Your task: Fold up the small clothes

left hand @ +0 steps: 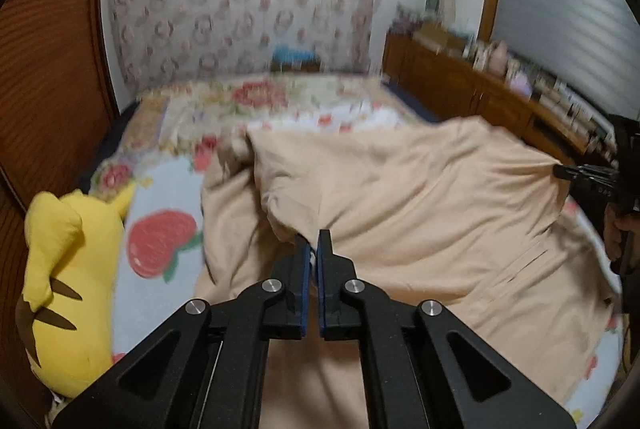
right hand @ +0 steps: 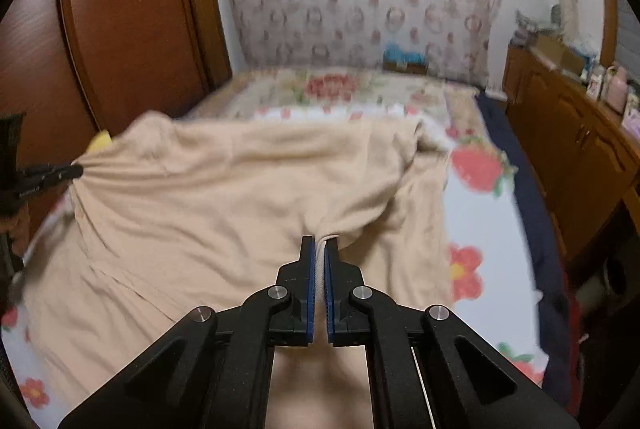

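Observation:
A beige garment [left hand: 420, 197] lies spread over the flowered bedspread, its near edge lifted off the bed. My left gripper [left hand: 314, 241] is shut on a pinch of that beige cloth at its near left part. My right gripper [right hand: 320, 247] is shut on the beige garment [right hand: 240, 189] too, with a pale hem showing between its blue pads. Each gripper shows up in the other's view: the right gripper [left hand: 560, 171] pinches the cloth at the far right edge, and the left gripper [right hand: 78, 171] pinches it at the far left. The cloth stretches between the two grips.
A yellow plush toy [left hand: 68, 269] lies on the bed at the left of the garment. The bedspread [right hand: 480, 229] has strawberry and flower prints. A wooden wardrobe [right hand: 120, 9] stands to the left, a low wooden cabinet [right hand: 568, 133] with small items to the right.

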Demonstrator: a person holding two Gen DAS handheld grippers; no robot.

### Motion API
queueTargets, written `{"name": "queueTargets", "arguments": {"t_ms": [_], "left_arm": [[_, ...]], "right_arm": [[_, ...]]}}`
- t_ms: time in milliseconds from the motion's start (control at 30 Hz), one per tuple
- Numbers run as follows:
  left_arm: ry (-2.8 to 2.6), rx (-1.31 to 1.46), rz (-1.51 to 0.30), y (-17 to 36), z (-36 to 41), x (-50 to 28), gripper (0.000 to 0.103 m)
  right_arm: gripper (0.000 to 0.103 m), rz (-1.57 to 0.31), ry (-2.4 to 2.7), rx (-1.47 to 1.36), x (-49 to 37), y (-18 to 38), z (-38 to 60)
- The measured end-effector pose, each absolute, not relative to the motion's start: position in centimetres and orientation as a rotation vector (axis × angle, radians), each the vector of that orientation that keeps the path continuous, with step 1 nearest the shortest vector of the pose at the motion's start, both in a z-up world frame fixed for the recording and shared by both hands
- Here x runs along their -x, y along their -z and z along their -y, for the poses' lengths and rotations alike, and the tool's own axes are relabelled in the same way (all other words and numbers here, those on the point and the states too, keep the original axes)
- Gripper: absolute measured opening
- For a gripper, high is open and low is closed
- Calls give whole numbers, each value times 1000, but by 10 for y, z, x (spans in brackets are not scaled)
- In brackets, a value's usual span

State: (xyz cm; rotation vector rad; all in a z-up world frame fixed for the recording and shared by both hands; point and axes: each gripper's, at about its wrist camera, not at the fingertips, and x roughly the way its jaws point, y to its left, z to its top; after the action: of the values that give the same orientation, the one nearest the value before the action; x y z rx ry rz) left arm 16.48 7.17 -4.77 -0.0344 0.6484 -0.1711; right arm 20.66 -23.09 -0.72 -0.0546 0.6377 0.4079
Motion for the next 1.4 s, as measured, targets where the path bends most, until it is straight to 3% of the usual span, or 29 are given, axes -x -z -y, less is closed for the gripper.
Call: {"name": "queueTargets", "arguments": {"t_ms": [300, 567, 733, 967, 1067, 1100, 1133, 1167, 1233, 1400], "left_arm": [[213, 95, -590, 15, -86, -103, 3], [212, 76, -577, 7, -92, -47, 3], [194, 70, -620, 22, -95, -30, 3], [146, 76, -725, 68, -94, -31, 5], [126, 72, -730, 73, -96, -26, 22], [122, 70, -727, 74, -98, -25, 31], [123, 68, -727, 75, -99, -24, 49], [125, 71, -731, 76, -100, -23, 57], [124, 78, -740, 80, -102, -22, 77], [92, 85, -757, 90, -105, -22, 78]], "right_arm": [[3, -518, -497, 19, -138, -39, 257], [3, -538, -516, 39, -81, -31, 286], [3, -561, -521, 22, -37, -32, 301], [5, -699, -474, 7, -45, 14, 292], [18, -727, -430, 30, -51, 19, 287], [23, -730, -414, 37, -48, 18, 287], [33, -730, -392, 48, -47, 17, 288], [39, -726, -364, 60, -46, 15, 285], [40, -717, -329, 76, -40, 13, 287], [40, -745, -281, 68, -34, 22, 294]]}}
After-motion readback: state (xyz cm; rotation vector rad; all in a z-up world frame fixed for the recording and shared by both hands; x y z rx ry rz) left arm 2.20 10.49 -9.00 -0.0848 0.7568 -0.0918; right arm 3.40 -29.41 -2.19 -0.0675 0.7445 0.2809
